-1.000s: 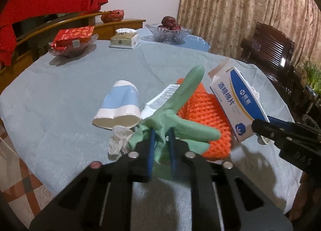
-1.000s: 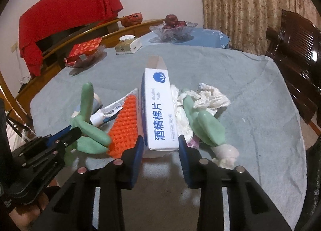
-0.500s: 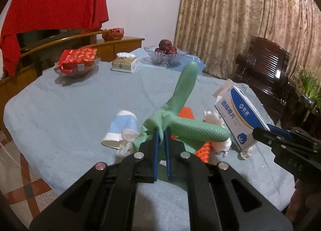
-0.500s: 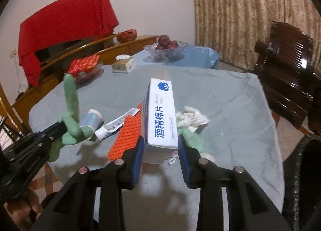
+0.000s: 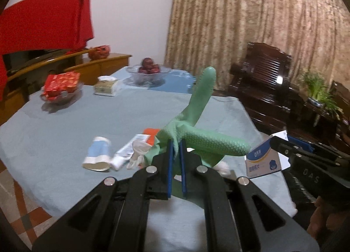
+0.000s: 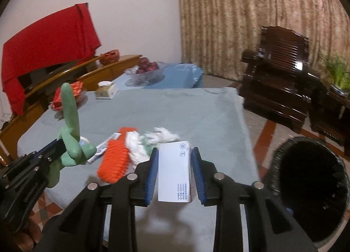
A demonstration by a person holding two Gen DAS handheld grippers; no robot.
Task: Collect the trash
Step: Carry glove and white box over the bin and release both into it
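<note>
My left gripper (image 5: 176, 142) is shut on a green rubber glove (image 5: 196, 107), which hangs above the grey-blue table (image 5: 65, 125) with one finger pointing up. My right gripper (image 6: 175, 151) has a white and blue box of alcohol pads (image 6: 174, 175) between its pads, held off the table, and its jaws are closing on it. In the left wrist view the box (image 5: 262, 162) shows at the right. On the table lie an orange mesh (image 6: 113, 157), white tissues (image 6: 161, 136), a tube (image 5: 126, 151) and a blue paper cup (image 5: 97, 155). A black trash bin (image 6: 306, 186) stands on the floor, lower right.
At the table's far end are a glass fruit bowl (image 5: 148, 74), a tissue box (image 5: 105, 86) and a dish of red packets (image 5: 61, 85). A dark wooden chair (image 6: 280, 76) stands beyond the right edge. A wooden sideboard (image 5: 98, 63) with red cloth lines the left wall.
Both grippers have risen, lifting the glove and the box off the table. The right wrist view has swung right, and the black bin has come into sight.
</note>
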